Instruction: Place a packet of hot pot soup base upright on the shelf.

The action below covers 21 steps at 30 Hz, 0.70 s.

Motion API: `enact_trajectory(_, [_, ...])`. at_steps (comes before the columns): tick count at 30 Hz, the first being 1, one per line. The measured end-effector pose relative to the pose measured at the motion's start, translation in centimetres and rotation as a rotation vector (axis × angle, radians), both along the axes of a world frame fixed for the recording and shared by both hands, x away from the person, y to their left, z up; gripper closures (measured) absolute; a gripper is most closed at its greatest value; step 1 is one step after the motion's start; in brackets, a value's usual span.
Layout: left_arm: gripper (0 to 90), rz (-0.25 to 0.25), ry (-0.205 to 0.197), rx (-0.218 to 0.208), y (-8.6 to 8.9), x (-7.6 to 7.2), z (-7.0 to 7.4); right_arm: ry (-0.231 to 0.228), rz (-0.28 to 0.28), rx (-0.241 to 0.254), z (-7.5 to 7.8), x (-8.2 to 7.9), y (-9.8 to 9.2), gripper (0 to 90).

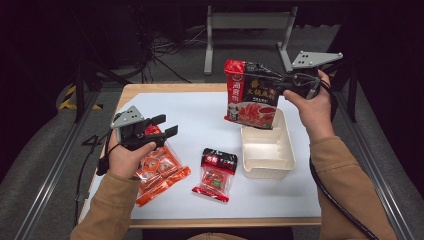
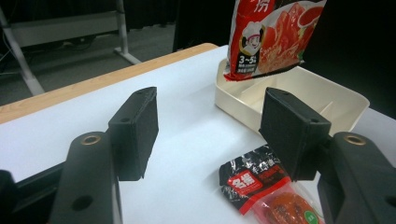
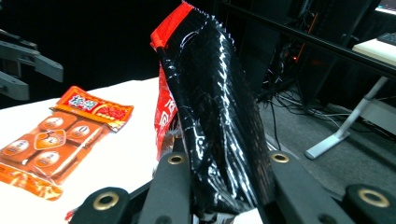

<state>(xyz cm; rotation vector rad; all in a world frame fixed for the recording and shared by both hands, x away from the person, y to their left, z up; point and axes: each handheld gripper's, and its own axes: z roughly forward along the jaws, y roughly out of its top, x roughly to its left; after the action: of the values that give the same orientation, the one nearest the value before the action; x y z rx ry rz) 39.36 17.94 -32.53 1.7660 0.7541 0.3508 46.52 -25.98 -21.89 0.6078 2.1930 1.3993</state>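
Clamping a red-black pouch [image 1: 251, 94] above the cream tray [image 1: 267, 150], right gripper [image 1: 280, 82]; left gripper [image 1: 167, 127] gapes empty over an orange packet [image 1: 160, 172].

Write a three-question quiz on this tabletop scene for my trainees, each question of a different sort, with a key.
1. True or false: the left gripper holds the orange snack pack.
2. What is the right gripper clamped on? A) the small red-and-black packet B) the large red-and-black pouch C) the cream tray
3. Fill in: the pouch hangs above the far end of the ____.

Key
1. False; its jaws stand open and empty above the pack.
2. B
3. cream tray
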Motion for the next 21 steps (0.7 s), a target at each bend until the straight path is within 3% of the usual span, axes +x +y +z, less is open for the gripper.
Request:
enact_trajectory(8, [35.2, 0.009, 0.013, 0.004, 0.3, 0.2, -0.3, -0.003, -0.024, -0.004, -0.2, 0.9, -1.1, 79.0])
enact_trajectory(21, [28.4, 0.030, 0.040, 0.008, 0.4, 0.5, -0.5, -0.072, -0.043, -0.033, -1.1, 2.1, -2.6, 78.9])
